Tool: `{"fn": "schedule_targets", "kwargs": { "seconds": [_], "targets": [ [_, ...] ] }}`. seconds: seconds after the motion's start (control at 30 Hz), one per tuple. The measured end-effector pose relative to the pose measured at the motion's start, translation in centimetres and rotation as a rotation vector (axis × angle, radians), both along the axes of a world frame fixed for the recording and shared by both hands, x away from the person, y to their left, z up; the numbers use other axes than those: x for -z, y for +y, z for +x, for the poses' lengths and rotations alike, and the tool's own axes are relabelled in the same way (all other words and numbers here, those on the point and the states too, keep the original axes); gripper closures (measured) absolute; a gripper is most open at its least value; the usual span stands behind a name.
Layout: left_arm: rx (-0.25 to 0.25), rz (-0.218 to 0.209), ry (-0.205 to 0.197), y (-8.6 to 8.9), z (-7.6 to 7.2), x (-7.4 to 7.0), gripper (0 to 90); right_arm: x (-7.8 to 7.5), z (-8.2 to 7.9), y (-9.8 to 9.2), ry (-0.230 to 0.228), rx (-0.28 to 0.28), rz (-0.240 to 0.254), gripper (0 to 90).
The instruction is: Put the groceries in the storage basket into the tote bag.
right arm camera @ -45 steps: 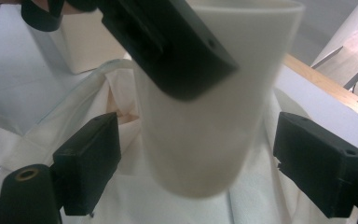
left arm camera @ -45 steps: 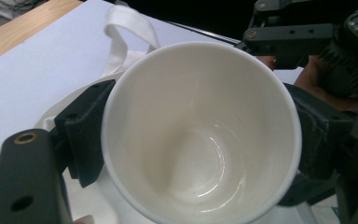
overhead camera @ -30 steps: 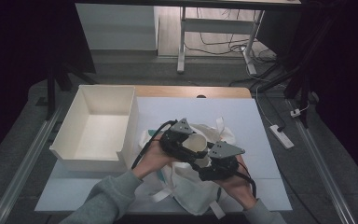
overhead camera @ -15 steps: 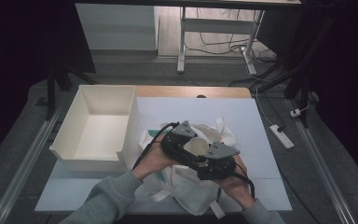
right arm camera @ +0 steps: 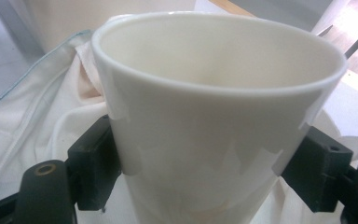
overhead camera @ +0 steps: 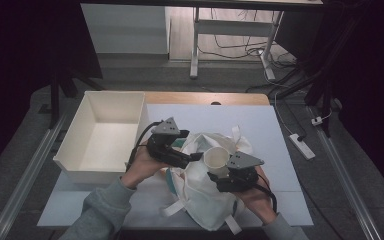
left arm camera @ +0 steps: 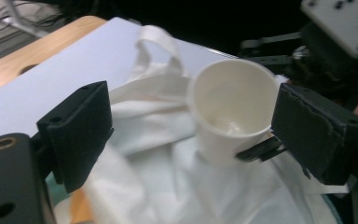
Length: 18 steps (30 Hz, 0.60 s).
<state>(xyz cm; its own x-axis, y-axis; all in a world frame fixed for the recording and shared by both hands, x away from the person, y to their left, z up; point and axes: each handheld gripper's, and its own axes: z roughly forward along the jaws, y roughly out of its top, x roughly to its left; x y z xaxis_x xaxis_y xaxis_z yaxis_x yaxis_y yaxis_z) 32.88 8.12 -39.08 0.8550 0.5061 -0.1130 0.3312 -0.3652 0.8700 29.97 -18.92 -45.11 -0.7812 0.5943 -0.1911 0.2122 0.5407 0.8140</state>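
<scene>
A white cup [overhead camera: 216,157] stands upright over a crumpled white cloth bag [overhead camera: 202,195] on the table. My right gripper [overhead camera: 219,172] is shut on the cup; in the right gripper view its jaws [right arm camera: 205,163] press the cup [right arm camera: 214,93] from both sides, having just closed a little around it. My left gripper [overhead camera: 192,156] sits just left of the cup, open after its jaws have just widened. Nothing is between its jaws [left arm camera: 191,126]; the cup [left arm camera: 230,107] stands beyond them above the bag [left arm camera: 154,154].
An open white box [overhead camera: 115,93] stands at the left of the table, close behind the left hand. The white mat [overhead camera: 260,125] lies bare to the back and right of the bag. A power strip [overhead camera: 301,146] lies on the floor at the right.
The left gripper has let go of the cup and drawn back to the left, toward the box. The right gripper stays in place with the cup in its jaws.
</scene>
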Motion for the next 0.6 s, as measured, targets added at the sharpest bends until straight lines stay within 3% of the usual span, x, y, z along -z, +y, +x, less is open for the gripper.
{"fn": "schedule_targets", "kwargs": {
  "seconds": [0.2,0.6],
  "targets": [
    [-0.053,0.011,0.023,1.7,0.6,0.5,14.0,0.5,0.3,-0.5,0.021,0.006,0.004,21.9],
    [-0.081,0.059,0.044,3.0,0.9,1.4,14.5,2.2,1.2,-0.6,0.082,0.025,0.019,21.9]
  ]
}}
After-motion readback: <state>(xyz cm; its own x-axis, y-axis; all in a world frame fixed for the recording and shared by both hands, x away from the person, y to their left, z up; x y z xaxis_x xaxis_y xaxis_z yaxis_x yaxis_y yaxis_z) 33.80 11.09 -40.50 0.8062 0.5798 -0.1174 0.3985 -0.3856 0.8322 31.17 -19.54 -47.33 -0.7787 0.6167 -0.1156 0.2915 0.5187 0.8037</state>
